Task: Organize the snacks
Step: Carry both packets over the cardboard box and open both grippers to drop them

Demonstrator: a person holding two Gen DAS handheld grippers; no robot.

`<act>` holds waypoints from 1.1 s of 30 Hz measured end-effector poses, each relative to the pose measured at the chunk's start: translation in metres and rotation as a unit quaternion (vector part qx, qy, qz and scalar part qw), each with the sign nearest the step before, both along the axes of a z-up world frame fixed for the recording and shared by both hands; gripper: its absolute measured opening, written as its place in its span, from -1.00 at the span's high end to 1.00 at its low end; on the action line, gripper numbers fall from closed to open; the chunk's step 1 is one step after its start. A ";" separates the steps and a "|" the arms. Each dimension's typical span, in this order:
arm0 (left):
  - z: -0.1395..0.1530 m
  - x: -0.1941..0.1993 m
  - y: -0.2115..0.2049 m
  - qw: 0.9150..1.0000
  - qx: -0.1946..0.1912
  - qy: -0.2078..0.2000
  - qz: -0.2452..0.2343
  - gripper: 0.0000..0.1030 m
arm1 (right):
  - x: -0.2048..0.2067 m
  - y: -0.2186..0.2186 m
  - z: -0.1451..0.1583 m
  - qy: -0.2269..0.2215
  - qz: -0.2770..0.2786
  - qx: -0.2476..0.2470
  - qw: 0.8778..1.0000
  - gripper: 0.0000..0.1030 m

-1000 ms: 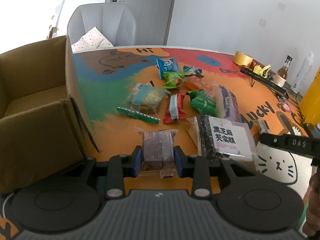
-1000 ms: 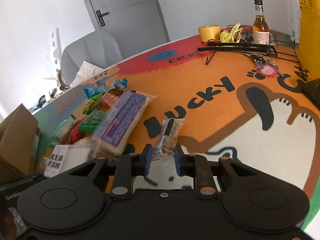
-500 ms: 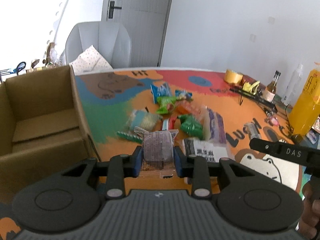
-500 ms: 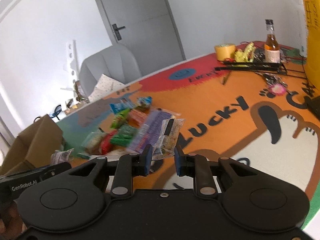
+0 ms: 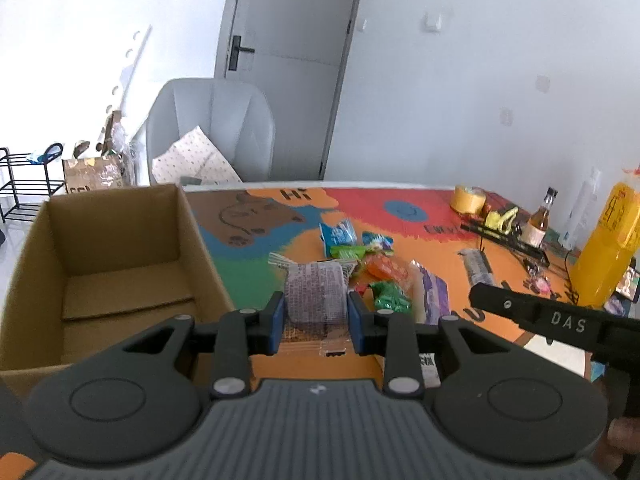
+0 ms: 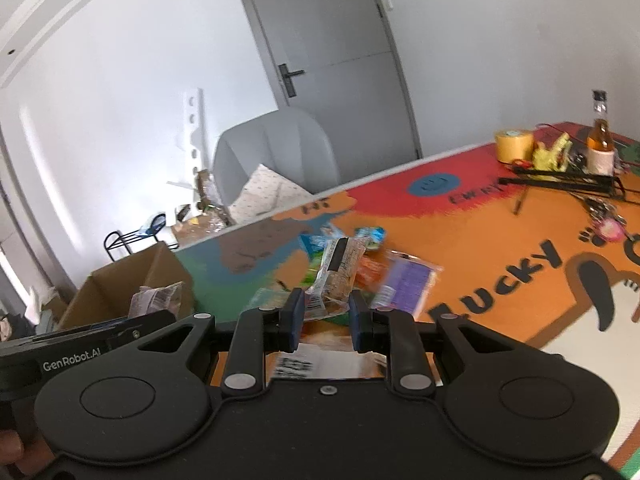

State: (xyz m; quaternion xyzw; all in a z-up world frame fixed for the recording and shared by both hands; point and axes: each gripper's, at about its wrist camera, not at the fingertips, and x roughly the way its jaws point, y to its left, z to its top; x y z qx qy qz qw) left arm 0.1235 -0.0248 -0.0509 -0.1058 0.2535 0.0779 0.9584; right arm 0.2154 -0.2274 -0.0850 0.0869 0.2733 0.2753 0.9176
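My left gripper [image 5: 316,320] is shut on a clear packet of purple-brown cake [image 5: 316,292], held up off the table. An open cardboard box [image 5: 108,264] stands just to its left, its floor bare. My right gripper [image 6: 323,316] is shut on a clear packet with a black label and a pale snack inside [image 6: 339,270], also lifted. Below both lies a heap of snack packets [image 5: 376,268] on the colourful table mat [image 6: 500,248]. The left gripper with its cake packet [image 6: 156,300] shows at the lower left of the right wrist view, in front of the box [image 6: 132,280].
A yellow tape roll [image 5: 468,199], a small bottle [image 5: 538,222], a black rack [image 6: 560,180] and a tall yellow bottle [image 5: 608,256] stand at the table's far right. A grey chair [image 5: 212,128] with a dotted cushion sits behind the table. A person's hand [image 6: 12,452] holds the left tool.
Both grippers have risen from the table with their packets and tilted upward. The box's inside has come into the left wrist view, and the right view has swung left toward the box.
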 end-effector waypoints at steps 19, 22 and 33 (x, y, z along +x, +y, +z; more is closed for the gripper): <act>0.020 -0.026 0.054 0.999 0.001 -0.020 0.041 0.39 | -0.015 0.059 0.027 -0.033 0.046 0.002 0.998 0.58; 0.019 -0.028 0.065 0.999 0.000 -0.018 0.050 0.39 | -0.016 0.072 0.029 -0.037 0.056 -0.002 0.998 0.58; 0.004 -0.033 0.105 0.997 -0.018 -0.001 0.078 0.39 | -0.018 0.117 0.034 -0.040 0.085 -0.012 0.996 0.58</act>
